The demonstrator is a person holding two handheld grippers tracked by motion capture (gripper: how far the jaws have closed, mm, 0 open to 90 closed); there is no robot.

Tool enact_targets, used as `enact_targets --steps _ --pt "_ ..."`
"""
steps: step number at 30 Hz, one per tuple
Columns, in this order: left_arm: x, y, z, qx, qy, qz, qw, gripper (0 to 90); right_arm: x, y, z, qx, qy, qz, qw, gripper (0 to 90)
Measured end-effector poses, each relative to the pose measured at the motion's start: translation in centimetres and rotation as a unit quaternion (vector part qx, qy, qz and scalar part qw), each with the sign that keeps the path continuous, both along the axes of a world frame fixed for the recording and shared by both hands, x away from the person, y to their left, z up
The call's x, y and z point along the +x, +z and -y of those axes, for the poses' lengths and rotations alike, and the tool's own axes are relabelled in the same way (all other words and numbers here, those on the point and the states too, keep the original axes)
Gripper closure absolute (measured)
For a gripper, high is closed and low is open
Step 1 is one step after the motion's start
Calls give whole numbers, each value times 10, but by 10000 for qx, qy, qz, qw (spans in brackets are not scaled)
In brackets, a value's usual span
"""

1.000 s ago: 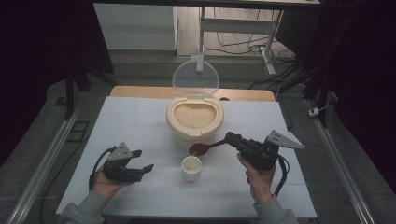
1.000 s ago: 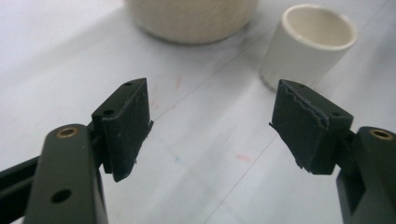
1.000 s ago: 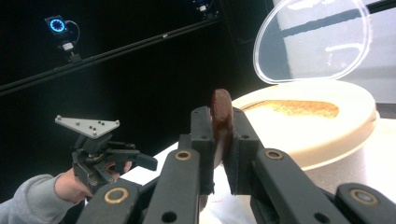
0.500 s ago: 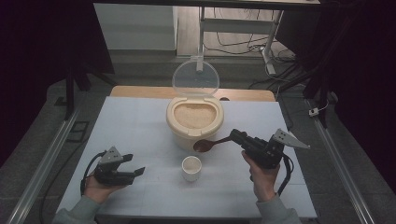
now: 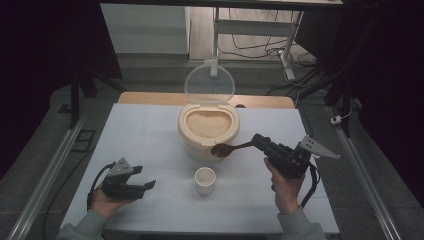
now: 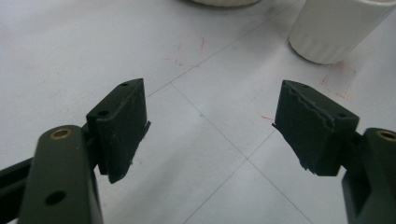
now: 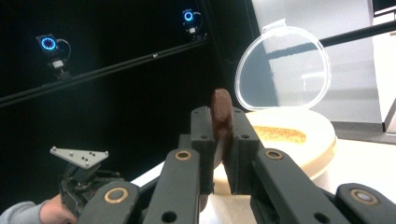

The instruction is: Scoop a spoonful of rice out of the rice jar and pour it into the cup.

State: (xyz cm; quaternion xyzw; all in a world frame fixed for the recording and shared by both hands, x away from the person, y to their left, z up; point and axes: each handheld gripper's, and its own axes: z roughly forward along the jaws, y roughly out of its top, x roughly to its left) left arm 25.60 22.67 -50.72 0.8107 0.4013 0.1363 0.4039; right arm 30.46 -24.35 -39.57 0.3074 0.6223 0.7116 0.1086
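Observation:
A cream tub of rice [image 5: 208,131] stands mid-table with its clear lid [image 5: 209,83] hinged up behind it. In front of it sits a small white cup [image 5: 205,179]. My right gripper [image 5: 258,142] is shut on the handle of a brown spoon [image 5: 222,149], whose bowl hangs beside the tub's front wall, above the cup. In the right gripper view the spoon [image 7: 221,111] stands edge-on between the closed jaws. My left gripper [image 5: 144,178] rests low at the near left, open. Its jaws have just been opening a little further, with nothing between them [image 6: 210,126]. The cup [image 6: 336,28] lies ahead of it.
The white table [image 5: 150,130] carries faint pencil lines and red marks. A wooden board [image 5: 150,98] edges its far side. Metal rails [image 5: 50,170] run along both sides. The right gripper view also catches the left gripper [image 7: 81,179] and its hand at lower left.
The spoon's bowl has risen slightly toward the tub. The left hand has drifted a little left and toward the near edge.

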Motion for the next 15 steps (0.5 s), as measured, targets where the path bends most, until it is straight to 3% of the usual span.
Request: enact_targets --steps 11,15 --pt "0 -1 1 27 32 -57 10000 211 9 19 -5 139 -66 268 9995 830" --pt "-1 -2 -1 23 26 -90 10000 210 20 27 -9 145 -147 276 9994 830"
